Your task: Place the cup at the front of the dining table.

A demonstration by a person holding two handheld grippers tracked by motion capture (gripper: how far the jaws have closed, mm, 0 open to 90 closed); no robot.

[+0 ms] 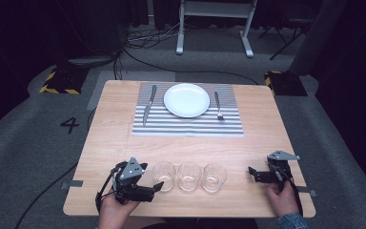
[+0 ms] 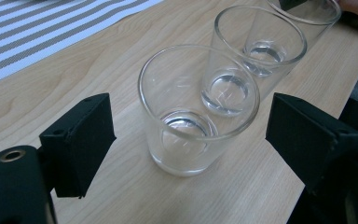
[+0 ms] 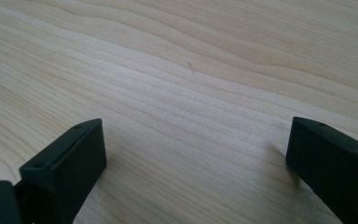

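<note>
Grippers sat at the near edge of the light wooden table (image 1: 109,124). Left gripper (image 2: 186,140) had jaws spread wide, one on each side of the nearest clear drinking glass (image 2: 198,109), not touching it. Second clear glass (image 2: 259,44) stood just behind it, third clear glass (image 1: 214,177) beyond, all three upright in a row. Right gripper (image 1: 252,172) was also spread, nothing between the jaws, well apart from the third glass. Farther back lay a grey striped placemat (image 1: 188,125) carrying a round white plate (image 1: 187,99), with a metal knife (image 1: 148,104) left of it and a metal fork (image 1: 218,105) right of it.
</note>
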